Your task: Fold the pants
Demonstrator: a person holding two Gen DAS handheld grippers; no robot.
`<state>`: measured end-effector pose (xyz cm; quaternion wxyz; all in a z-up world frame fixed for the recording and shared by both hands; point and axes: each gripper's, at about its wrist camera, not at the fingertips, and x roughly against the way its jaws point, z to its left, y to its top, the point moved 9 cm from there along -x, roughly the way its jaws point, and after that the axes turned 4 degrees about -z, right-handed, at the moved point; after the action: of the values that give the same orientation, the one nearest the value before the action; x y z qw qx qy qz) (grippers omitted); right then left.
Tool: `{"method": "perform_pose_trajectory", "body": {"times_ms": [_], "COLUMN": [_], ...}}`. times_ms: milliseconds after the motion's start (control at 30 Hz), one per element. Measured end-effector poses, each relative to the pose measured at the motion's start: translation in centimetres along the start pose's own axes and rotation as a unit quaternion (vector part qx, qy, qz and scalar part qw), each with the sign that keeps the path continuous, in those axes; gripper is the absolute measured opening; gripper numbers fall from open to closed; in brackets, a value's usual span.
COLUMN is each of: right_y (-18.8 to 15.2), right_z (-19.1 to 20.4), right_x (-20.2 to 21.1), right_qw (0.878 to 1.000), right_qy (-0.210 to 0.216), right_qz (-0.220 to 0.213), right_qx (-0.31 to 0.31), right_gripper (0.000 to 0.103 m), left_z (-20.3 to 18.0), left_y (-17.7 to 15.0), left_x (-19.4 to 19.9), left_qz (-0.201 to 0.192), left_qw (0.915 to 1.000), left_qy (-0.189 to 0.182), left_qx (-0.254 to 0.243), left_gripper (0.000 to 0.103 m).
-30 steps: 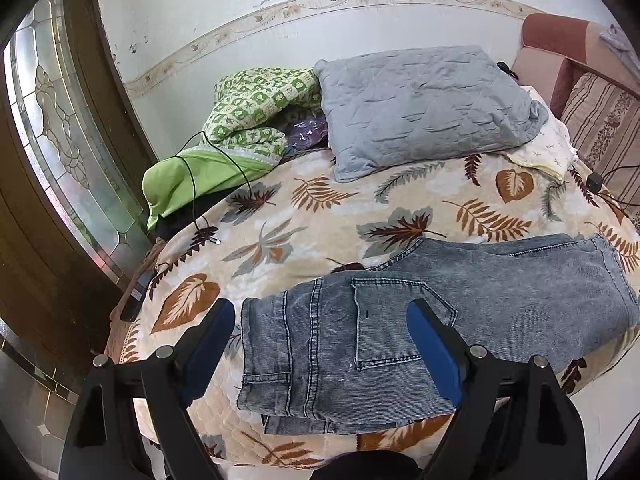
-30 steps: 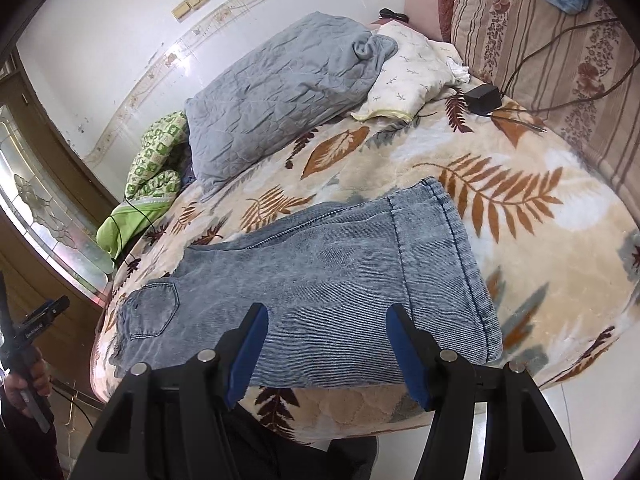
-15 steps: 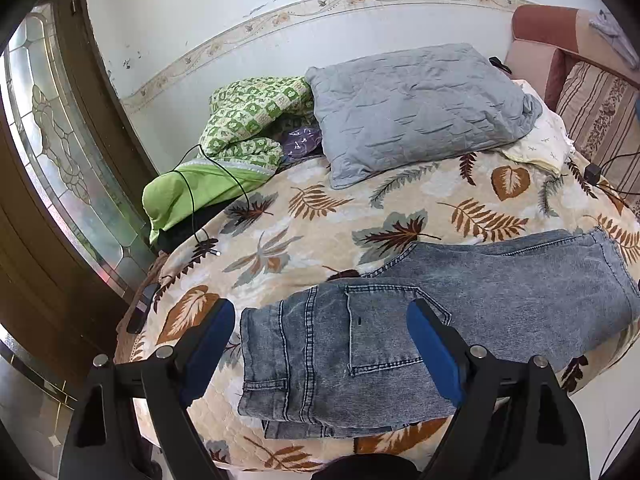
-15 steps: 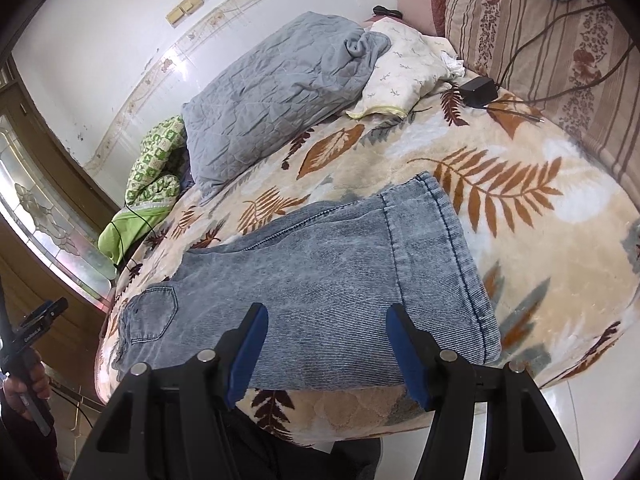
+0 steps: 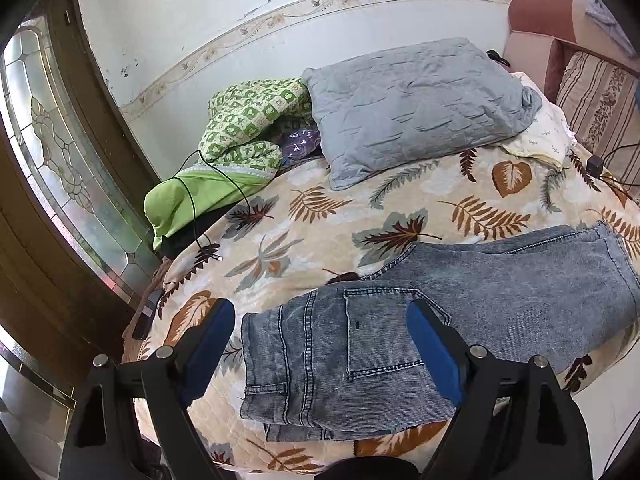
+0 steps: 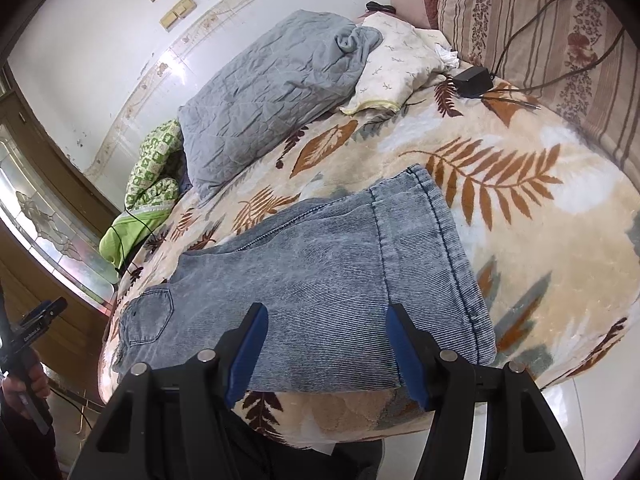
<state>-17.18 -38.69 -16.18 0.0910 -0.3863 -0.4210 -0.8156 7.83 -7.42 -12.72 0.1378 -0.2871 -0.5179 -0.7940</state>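
Grey-blue denim pants (image 5: 420, 320) lie flat along the near edge of the leaf-patterned bed (image 5: 320, 220), one leg folded over the other, waist and back pocket to the left, hems to the right. My left gripper (image 5: 320, 320) hovers open above the waist end, nothing between its blue pads. In the right wrist view the pants (image 6: 320, 264) stretch from the pocket at left to the hem at right. My right gripper (image 6: 324, 324) hangs open above the lower leg near the bed edge, empty. At far left the left gripper (image 6: 32, 324) shows in a hand.
A grey quilted pillow (image 5: 416, 104) and a cream pillow (image 6: 396, 68) lie at the back of the bed. A green blanket (image 5: 224, 160) with a black cable sits back left. A black charger (image 6: 472, 80) and cable lie by the striped headboard (image 6: 540, 40). A glass door (image 5: 60, 160) stands left.
Both views have shifted only slightly. The pants lie as before and both grippers stay open and empty.
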Motion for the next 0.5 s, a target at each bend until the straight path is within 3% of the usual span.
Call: {"method": "perform_pose_trajectory", "body": {"times_ms": [500], "right_y": [-0.18], "right_z": [0.61], "right_x": [-0.26], "right_qw": [1.000], "right_qy": [-0.004], "right_qz": [0.005], "right_qx": [0.009], "right_gripper": [0.065], "left_z": [0.55], "left_y": [-0.35], "left_x": [-0.38], "left_qz": [0.002], "left_qw": [1.0000], "left_qy": [-0.005], "left_qx": [0.008], "left_gripper": [0.088]}}
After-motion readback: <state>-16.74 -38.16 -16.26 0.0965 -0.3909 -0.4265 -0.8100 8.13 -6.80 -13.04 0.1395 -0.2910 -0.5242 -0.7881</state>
